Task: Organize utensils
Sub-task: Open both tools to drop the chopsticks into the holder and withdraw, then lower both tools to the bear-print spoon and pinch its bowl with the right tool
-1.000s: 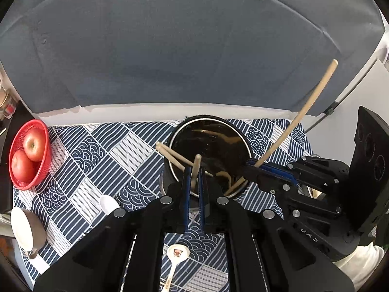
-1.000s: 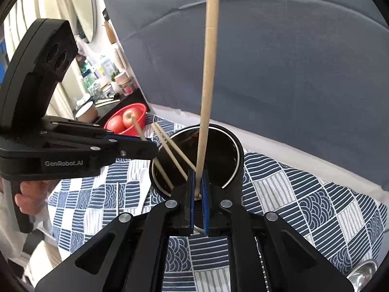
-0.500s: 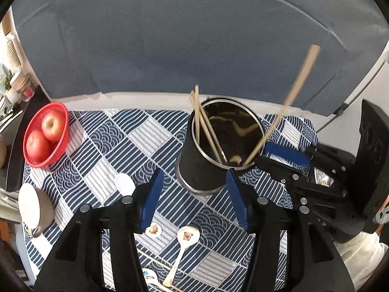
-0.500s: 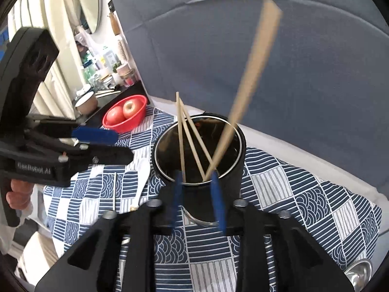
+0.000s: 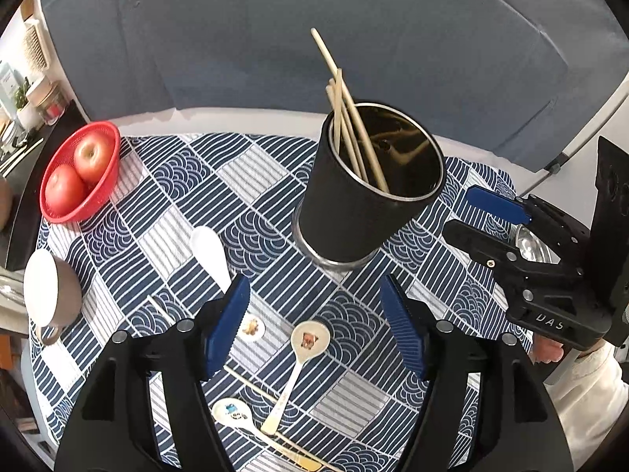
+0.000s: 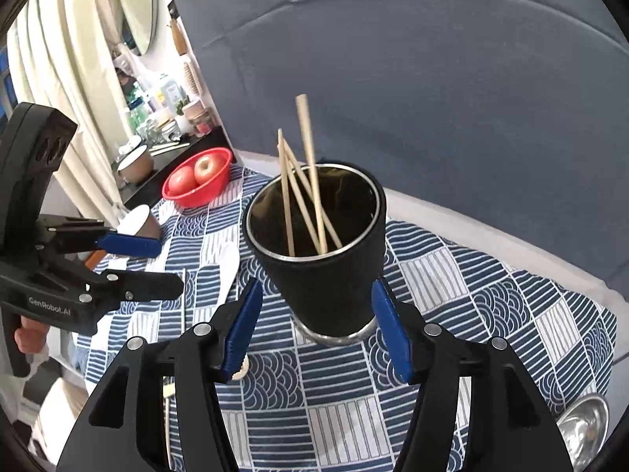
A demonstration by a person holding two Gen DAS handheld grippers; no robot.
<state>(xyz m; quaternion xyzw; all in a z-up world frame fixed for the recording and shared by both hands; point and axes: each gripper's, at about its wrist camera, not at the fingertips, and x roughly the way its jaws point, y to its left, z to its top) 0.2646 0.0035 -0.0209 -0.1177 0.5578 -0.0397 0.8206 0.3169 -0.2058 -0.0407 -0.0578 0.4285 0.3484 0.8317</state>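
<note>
Blue-patterned tabletop (image 5: 165, 212): we just dropped both chopsticks (image 5: 355, 137) into the cup (image 5: 365, 212). Left tongs (image 5: 316, 334) and right tongs (image 6: 316, 330) now gape empty, pulled back. Spoons (image 5: 302, 358) remain loose, likely next.

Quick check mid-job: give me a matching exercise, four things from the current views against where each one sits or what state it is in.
Things:
1. chopsticks
2. apples
3. white spoon
4. left gripper

Place or state:
A. in the red basket
B. open, holding nothing
C. standing in the black cup
D. lying flat on the patterned cloth

Pairs: 1-C, 2-A, 3-D, 4-B
</note>
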